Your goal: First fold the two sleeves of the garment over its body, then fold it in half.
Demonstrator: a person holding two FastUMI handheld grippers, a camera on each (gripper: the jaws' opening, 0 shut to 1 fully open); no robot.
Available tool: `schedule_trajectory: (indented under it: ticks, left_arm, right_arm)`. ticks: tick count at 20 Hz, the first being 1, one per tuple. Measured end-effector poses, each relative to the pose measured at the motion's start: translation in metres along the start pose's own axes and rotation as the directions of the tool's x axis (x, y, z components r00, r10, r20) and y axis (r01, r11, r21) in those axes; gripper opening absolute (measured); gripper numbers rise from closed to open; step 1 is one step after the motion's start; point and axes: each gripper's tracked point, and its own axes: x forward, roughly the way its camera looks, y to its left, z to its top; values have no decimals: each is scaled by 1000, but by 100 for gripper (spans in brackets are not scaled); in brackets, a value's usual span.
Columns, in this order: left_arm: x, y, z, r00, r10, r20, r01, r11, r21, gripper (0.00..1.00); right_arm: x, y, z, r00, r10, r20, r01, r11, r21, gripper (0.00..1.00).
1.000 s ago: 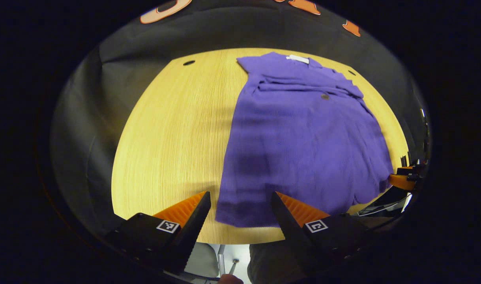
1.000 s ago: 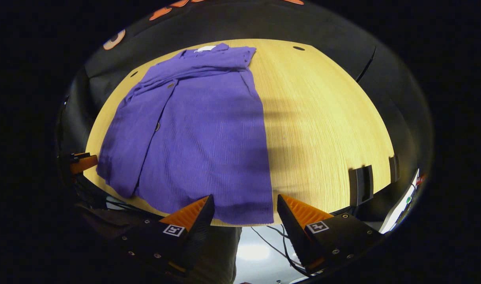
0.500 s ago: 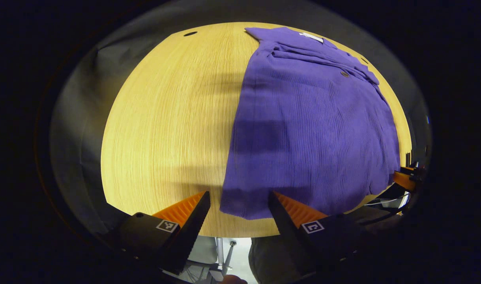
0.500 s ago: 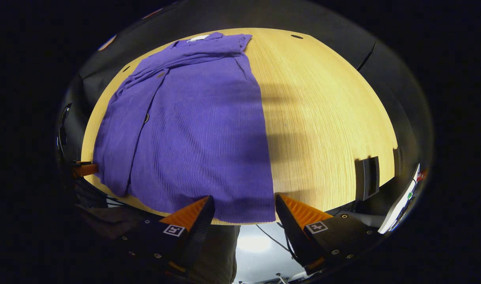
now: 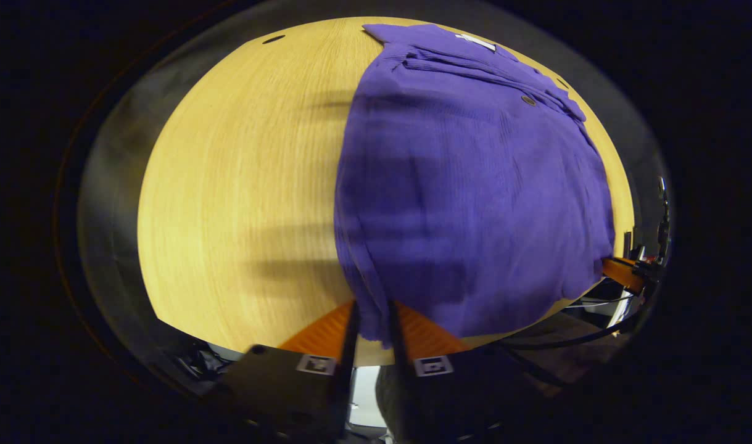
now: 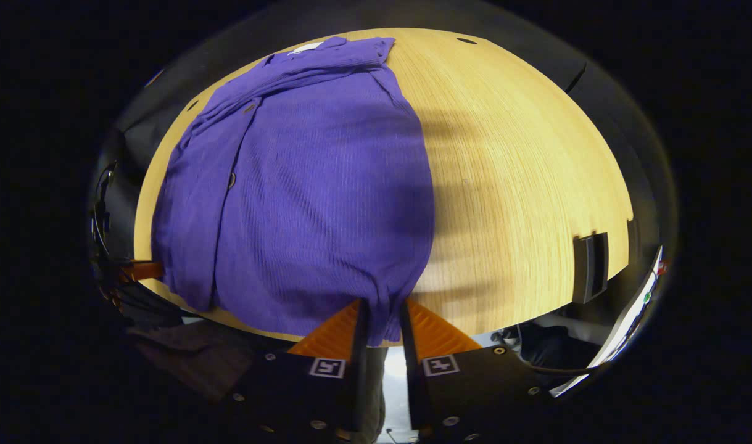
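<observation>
Purple garment (image 5: 468,185) lies flat on the wooden table (image 5: 240,185), sleeves already folded over the body, collar toward the far edge, hem at the near edge. Left gripper (image 5: 371,324) is closed down to a narrow gap, pinching the hem's corner at the near edge. Right gripper (image 6: 380,324) is likewise nearly closed, clamping the hem's other corner (image 6: 385,308) at the near edge.

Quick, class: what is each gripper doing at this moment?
Left gripper: closed on the purple garment, at a near hem corner.
Right gripper: closed on the garment's other near hem corner.
</observation>
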Motion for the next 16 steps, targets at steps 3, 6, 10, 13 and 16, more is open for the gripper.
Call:
schedule_trajectory:
  ticks: [3, 6, 10, 13, 16]
  left_arm:
    - [1, -2, -4, 998, -56, -32, 55, 998, -24, 16]
    - [-6, 0, -5, 996, -70, -58, 66, 996, -63, 8]
    - [-37, -4, 14, 1000, -28, -4, 28, 1000, 9, 7]
    - [-64, -18, 31, 997, -64, 49, 62, 997, 38, 7]
    - [-96, -27, 61, 989, -80, 124, 73, 995, 65, 7]
  right_arm:
    - [-2, 6, 4, 997, 71, -8, -71, 995, 71, 11]
    - [-18, 14, 14, 988, 154, 7, -154, 981, 121, 6]
    - [-43, 17, 32, 982, 182, 44, -185, 980, 76, 5]
    - [-66, 21, 51, 976, 196, 90, -202, 977, 64, 5]
    - [-88, 29, 70, 968, 215, 126, -219, 975, 19, 5]
